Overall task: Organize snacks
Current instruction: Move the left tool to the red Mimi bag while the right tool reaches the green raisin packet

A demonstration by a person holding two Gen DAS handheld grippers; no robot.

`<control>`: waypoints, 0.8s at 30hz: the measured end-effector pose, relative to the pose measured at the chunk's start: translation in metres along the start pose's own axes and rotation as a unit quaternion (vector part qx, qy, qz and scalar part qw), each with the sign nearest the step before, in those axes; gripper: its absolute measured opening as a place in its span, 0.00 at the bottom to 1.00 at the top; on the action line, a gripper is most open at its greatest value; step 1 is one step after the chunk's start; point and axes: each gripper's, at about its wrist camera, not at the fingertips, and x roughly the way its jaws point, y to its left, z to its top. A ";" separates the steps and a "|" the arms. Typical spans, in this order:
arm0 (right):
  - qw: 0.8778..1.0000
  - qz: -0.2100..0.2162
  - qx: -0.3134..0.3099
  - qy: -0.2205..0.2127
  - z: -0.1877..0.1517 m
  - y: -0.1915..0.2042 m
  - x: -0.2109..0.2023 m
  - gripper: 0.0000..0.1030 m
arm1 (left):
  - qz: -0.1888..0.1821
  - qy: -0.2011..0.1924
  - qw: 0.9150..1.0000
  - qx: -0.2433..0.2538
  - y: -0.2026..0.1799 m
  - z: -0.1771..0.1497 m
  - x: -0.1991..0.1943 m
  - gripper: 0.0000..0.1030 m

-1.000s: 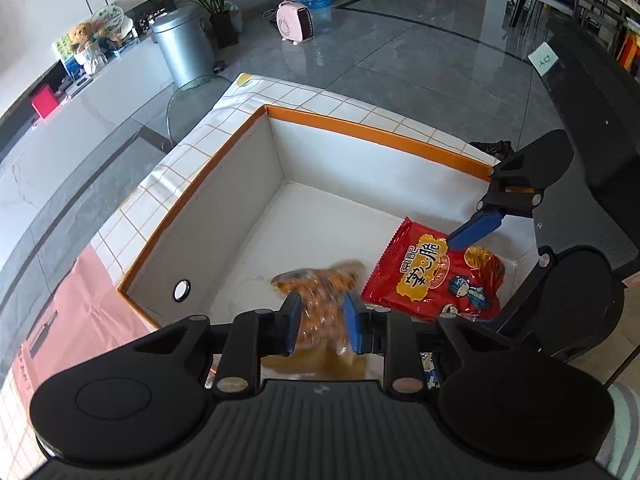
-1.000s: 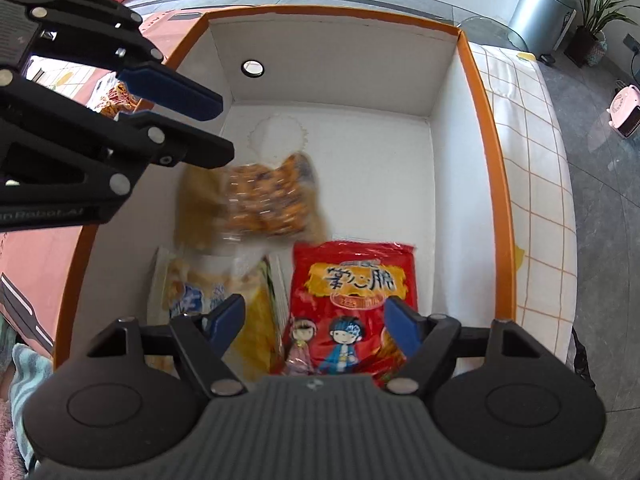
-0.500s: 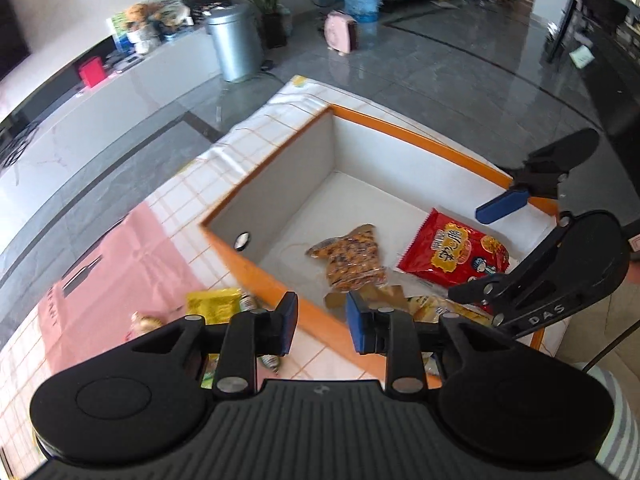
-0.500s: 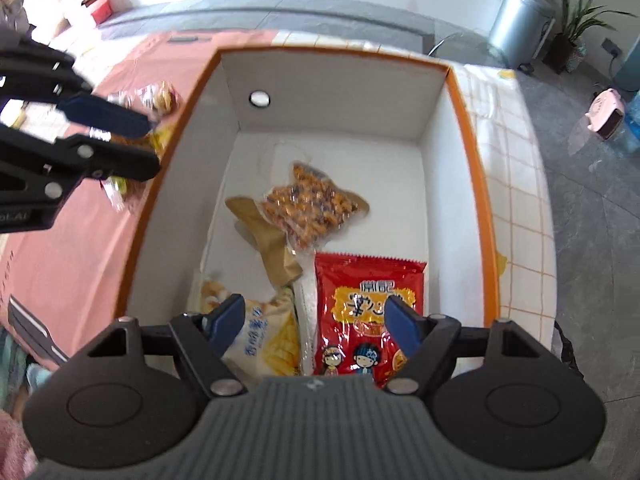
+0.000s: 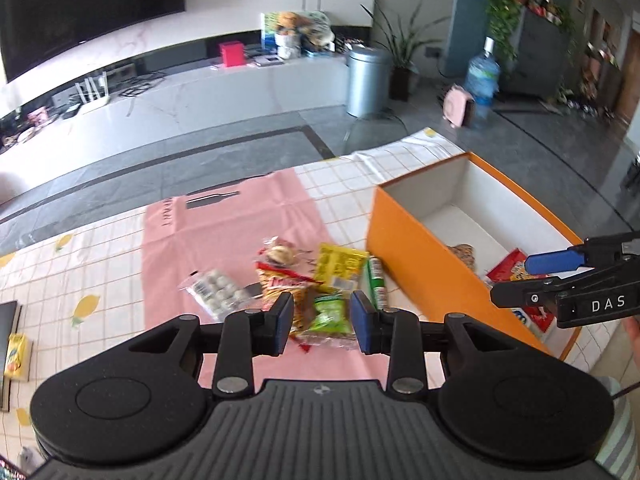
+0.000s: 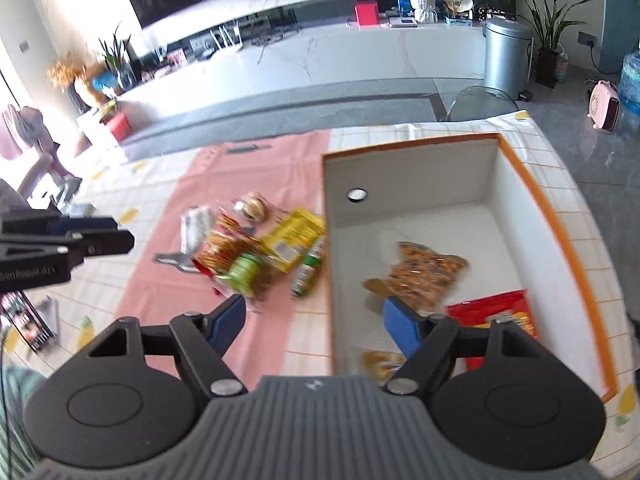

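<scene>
Left claw [image 5: 321, 322] empty, jaws opening above snack pile [image 5: 316, 280] on table [image 5: 100, 248], right claw [image 6: 314, 322] empty, jaws closing over orange box [image 6: 560, 232] edge

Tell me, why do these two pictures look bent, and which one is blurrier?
Both views are fisheye, so the floor lines and box edges curve. Right wrist view: more smeared, especially the snack pile and left edge. Left wrist view: crisper, mild blur on the snacks; bright window light washes its background.
</scene>
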 end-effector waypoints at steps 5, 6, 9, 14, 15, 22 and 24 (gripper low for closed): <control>0.999 -0.003 0.015 -0.036 -0.016 0.038 0.015 0.68 | -0.003 -0.008 1.000 -0.005 0.018 -0.022 -0.001 0.41; 0.999 -0.006 0.020 -0.039 -0.020 0.043 0.020 0.68 | -0.003 -0.008 1.000 -0.002 0.022 -0.027 -0.001 0.41; 0.998 -0.021 0.033 -0.039 -0.032 0.054 0.039 0.65 | -0.006 -0.010 1.000 0.006 0.029 -0.038 0.006 0.41; 0.997 -0.040 0.058 -0.026 -0.042 0.061 0.073 0.62 | -0.013 -0.003 1.000 0.014 0.039 -0.047 0.026 0.42; 0.997 -0.044 0.060 -0.025 -0.042 0.061 0.078 0.62 | -0.015 -0.001 1.000 0.016 0.041 -0.047 0.030 0.42; 0.996 -0.042 0.078 -0.026 -0.028 0.058 0.108 0.62 | -0.037 0.007 0.999 0.013 0.055 -0.041 0.066 0.45; 0.995 -0.043 0.084 -0.025 -0.024 0.057 0.117 0.59 | -0.045 0.009 0.999 0.015 0.057 -0.040 0.078 0.45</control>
